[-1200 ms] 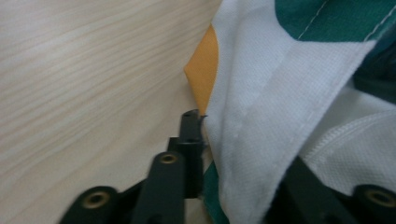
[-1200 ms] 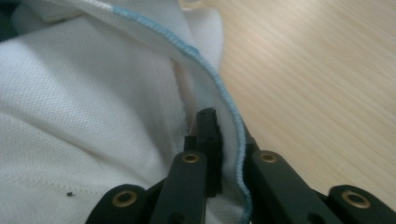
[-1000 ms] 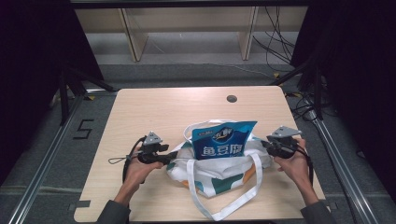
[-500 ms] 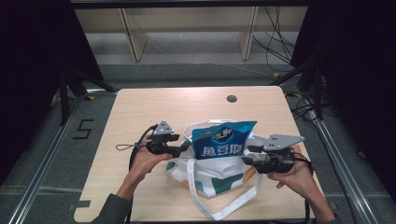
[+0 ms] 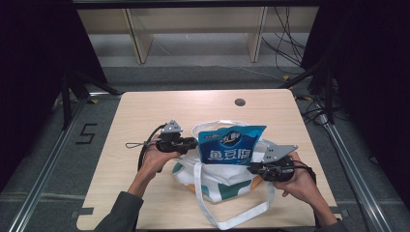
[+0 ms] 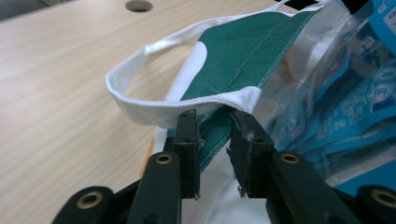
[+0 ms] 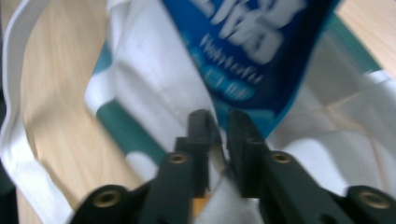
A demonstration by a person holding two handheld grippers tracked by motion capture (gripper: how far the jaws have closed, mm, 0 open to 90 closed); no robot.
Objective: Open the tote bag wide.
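Two grippers work on one cloth bag [image 5: 212, 179] that lies near the front edge of the table [image 5: 145, 111], each gripper at one side of the bag's mouth. Left gripper [image 5: 192, 144] has just been closing: in the left gripper view its black jaws stand a narrow gap apart with the bag's hemmed rim [image 6: 219, 99] between them, the left jaw against the fabric. The pads seem to press on the cloth there, though a sliver of daylight shows beside the right jaw. Right gripper [image 5: 252, 169] has also just been closing; in the blurred right gripper view its jaws are nearly together with a thin fold of white cloth [image 7: 215, 161] pinched between them.

One blue packet [image 5: 231, 145] stands upright in the bag's mouth, between the two grippers. It is glossy, crinkled plastic film, roughly rectangular, with white printed lettering. The bag is soft woven cotton, white with green patches, stitched along its edges, and has two long flat white straps [image 5: 241, 217]. The table is pale wood-grain board with rounded corners and one round hole [image 5: 240, 102] near its far edge.
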